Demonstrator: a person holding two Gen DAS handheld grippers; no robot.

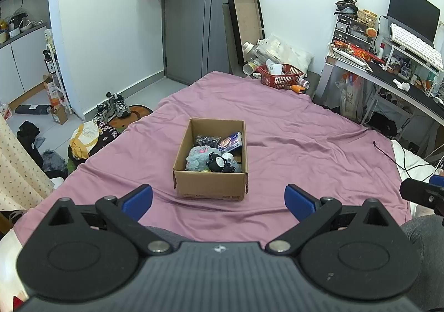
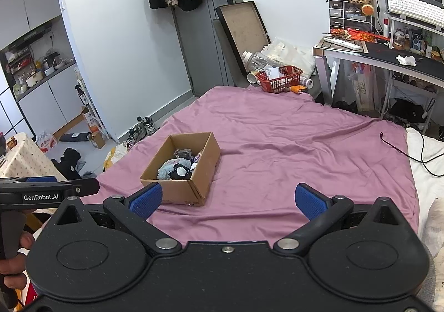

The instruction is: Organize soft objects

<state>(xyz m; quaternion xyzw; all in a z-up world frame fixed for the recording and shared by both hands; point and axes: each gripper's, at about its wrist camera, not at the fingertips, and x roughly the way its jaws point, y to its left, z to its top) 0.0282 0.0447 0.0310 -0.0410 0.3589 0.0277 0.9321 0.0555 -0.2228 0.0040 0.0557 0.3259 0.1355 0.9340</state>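
A cardboard box point(image 1: 211, 184) sits on the purple bedsheet point(image 1: 291, 151), also in the right wrist view point(image 2: 177, 190). Inside lie soft items: a grey-blue plush point(image 1: 195, 159), a black-and-white plush point(image 1: 220, 163), a dark bundle point(image 1: 206, 141) and a colourful packet point(image 1: 230, 142). My left gripper point(image 1: 219, 199) is open and empty, held just short of the box. My right gripper point(image 2: 227, 201) is open and empty, to the right of the box point(image 2: 177, 190). The left gripper's side shows in the right wrist view point(image 2: 50, 191).
A red basket point(image 1: 279, 75) stands at the bed's far edge with bottles and bags behind it. A desk point(image 1: 388, 76) with keyboard and clutter is at right. A black cable point(image 2: 399, 149) lies on the sheet. Shoes point(image 1: 115, 108) and bags are on the floor at left.
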